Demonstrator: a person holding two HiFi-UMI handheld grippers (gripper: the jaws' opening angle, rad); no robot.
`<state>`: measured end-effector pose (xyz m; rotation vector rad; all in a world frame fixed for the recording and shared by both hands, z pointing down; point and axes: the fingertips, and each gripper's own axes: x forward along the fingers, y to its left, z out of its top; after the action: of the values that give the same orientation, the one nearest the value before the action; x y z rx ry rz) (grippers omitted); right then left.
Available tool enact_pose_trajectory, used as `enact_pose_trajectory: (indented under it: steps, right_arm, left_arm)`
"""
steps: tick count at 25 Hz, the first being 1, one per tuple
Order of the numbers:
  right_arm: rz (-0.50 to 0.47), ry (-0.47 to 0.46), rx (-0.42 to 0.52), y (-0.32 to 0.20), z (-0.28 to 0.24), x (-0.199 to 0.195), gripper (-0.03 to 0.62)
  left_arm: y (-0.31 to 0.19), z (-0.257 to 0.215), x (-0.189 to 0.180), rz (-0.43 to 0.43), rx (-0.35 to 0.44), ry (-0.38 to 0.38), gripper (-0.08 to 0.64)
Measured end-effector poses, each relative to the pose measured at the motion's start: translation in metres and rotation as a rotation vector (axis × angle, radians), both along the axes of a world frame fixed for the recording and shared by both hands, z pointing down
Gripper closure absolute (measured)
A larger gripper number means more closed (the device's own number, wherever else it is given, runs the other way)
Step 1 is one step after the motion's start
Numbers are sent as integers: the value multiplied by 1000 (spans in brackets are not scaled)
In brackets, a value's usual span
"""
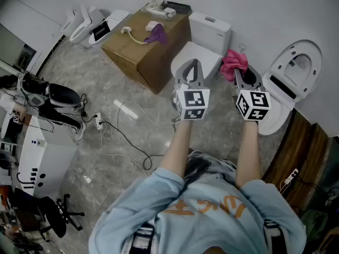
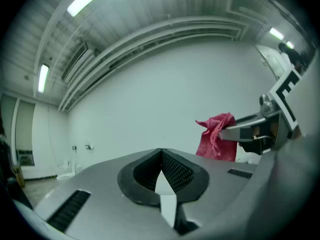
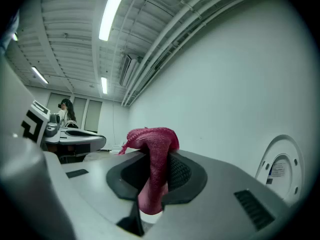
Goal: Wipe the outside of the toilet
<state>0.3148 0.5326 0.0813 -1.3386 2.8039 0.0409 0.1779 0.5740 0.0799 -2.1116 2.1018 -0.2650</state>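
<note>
A white toilet (image 1: 204, 49) with a closed lid and a tank stands against the far wall, between a cardboard box and a second toilet. My left gripper (image 1: 192, 67) hangs above its lid, jaws shut and empty; in the left gripper view its fingertips (image 2: 161, 153) meet. My right gripper (image 1: 239, 70) is shut on a pink-red cloth (image 1: 233, 61), held to the right of the toilet's tank. The cloth (image 3: 152, 154) bulges out from between the jaws in the right gripper view. From the left gripper view the cloth (image 2: 216, 136) shows at the right.
A cardboard box (image 1: 145, 49) with a purple cloth and small items stands left of the toilet. A second toilet (image 1: 288, 83) with its lid up is at the right. Cables and a power strip (image 1: 127, 110) lie on the grey floor. Wooden boards (image 1: 296, 152) lean at the right.
</note>
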Motion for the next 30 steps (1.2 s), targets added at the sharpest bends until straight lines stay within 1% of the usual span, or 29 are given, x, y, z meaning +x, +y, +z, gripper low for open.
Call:
enact_pose_trajectory:
  steps: [2,4,7,9,14,18,21,24,27,30]
  right_arm:
    - [-7,2,16,-6,-3,-1,515]
    - [-2,-9,28,-10,-5,-1,515]
    - [35,-56,29,-17,-8,3,514]
    - [46,-51,22,-25,-7,3,514]
    - [25,-51,23,-44,-6,-3,513]
    - [27,-58,34,-70,-8,-12,512]
    - [15,-44,64,-88,-11,-23,512]
    - [12,-30,89,-121,-8,-36,512]
    - [18,-38,69,-164,9,-50,512]
    - [49,-50,38,-211,22,-79,512]
  left_arm:
    - [-4,-4,6,22,12,-12,534]
    - [-6,-6,8,36,16,-5,534]
    - [-7,-13,9,48,31,3,534]
    - [-10,-18,7,48,45,8,534]
    - [-25,-13,-11,17,48,50,534]
    - [-49,-9,-34,4,45,72,534]
    - [-74,-6,-53,-3,61,110,534]
    - [-113,3,-66,16,73,134,534]
    - [-157,21,-82,26,58,155,534]
    - [-202,36,-106,42,14,148,534]
